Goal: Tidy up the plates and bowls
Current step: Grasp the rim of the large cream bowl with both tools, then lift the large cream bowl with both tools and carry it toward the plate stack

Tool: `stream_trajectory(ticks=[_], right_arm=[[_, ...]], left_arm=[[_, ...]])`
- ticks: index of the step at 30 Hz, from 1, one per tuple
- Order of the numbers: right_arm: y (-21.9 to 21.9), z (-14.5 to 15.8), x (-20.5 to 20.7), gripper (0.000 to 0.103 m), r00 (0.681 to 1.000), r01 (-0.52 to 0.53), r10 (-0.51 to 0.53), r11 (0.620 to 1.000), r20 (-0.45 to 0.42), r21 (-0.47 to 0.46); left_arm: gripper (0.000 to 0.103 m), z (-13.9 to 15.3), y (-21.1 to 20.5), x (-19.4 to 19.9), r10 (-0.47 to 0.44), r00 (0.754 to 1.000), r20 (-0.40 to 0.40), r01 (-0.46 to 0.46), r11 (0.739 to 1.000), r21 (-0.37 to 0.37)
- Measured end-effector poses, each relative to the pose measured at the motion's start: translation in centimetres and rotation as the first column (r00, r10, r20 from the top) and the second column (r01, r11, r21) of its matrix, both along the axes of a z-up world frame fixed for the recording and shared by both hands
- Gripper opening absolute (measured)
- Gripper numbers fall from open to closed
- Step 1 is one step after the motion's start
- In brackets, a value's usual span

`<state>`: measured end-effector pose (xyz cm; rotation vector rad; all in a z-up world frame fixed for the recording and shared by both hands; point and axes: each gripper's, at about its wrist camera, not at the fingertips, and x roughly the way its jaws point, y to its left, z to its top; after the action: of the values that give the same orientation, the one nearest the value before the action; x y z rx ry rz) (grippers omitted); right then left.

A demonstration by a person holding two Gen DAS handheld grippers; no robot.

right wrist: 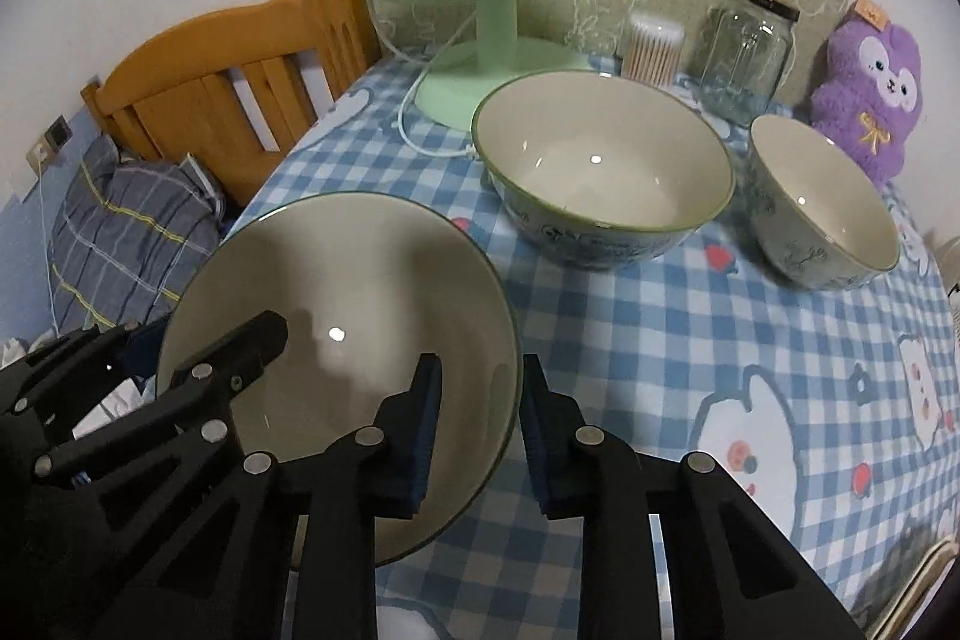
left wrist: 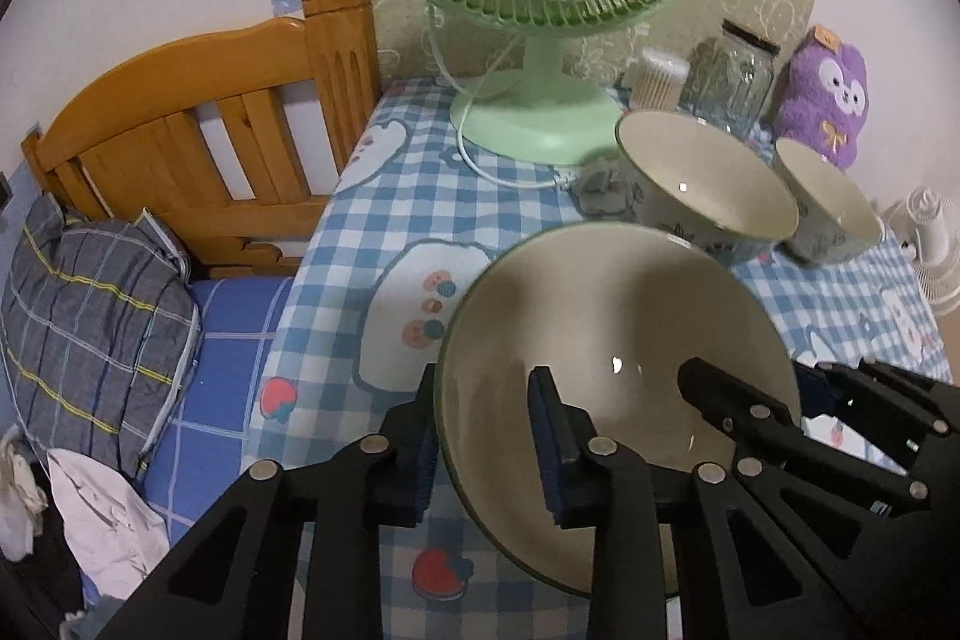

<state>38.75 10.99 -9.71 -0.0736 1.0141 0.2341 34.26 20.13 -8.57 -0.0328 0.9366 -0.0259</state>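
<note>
Both grippers are on the plate right now: the left gripper clamps its left rim, the right gripper clamps its right rim, one finger inside and one outside each. The plate sits at the near edge of the desk, slightly tilted. Behind it the big bowl and the small bowl stand side by side, apart, nothing stacked. So I'd say it's barely started; all the nesting is left. No readable writing anywhere, and the tag on the plush is too small to read.
</note>
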Motion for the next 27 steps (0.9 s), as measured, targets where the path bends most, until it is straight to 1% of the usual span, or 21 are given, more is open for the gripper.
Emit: stream_trajectory(ticks=[2,3,4,7,10,15,19,27], right_arm=[[0.1,-0.1,0.1,0.027,1.0,0.0,0.0,1.0,-0.001,-0.002],[0.2,-0.2,0.1,0.023,1.0,-0.002,0.002,1.0,-0.001,-0.004],[0.3,-0.2,0.1,0.021,1.0,-0.004,0.004,1.0,0.0,-0.006],[0.2,-0.3,0.0,0.019,1.0,0.0,0.0,1.0,0.004,-0.012],[0.1,-0.3,0.1,0.017,1.0,0.002,-0.002,1.0,0.002,-0.014],[-0.1,-0.2,0.0,0.016,1.0,0.004,-0.004,1.0,-0.001,-0.008],[-0.2,0.0,-0.3,0.016,1.0,0.004,-0.004,1.0,0.004,-0.015],[-1.6,0.4,-2.0,0.016,1.0,0.013,-0.013,1.0,0.005,-0.02]], left_arm=[[0.022,-0.4,0.0,0.2,0.001,1.0,-0.012,-0.001,1.0,0.0],[0.019,-0.5,0.1,0.3,0.003,1.0,-0.018,-0.003,1.0,-0.003],[0.018,-0.6,0.1,0.3,0.005,1.0,-0.022,-0.005,1.0,-0.005],[0.015,-0.9,0.1,0.2,0.003,1.0,-0.03,-0.004,1.0,-0.017],[0.011,-0.8,0.0,0.1,0.015,1.0,-0.026,-0.015,1.0,-0.009],[0.011,-0.8,0.0,0.1,0.016,0.999,-0.031,-0.016,1.0,0.002],[0.01,-0.8,-0.1,0.0,0.012,0.999,-0.046,-0.013,1.0,-0.014],[0.01,-0.6,-1.6,-1.5,-0.004,0.998,-0.064,0.002,1.0,-0.019]])
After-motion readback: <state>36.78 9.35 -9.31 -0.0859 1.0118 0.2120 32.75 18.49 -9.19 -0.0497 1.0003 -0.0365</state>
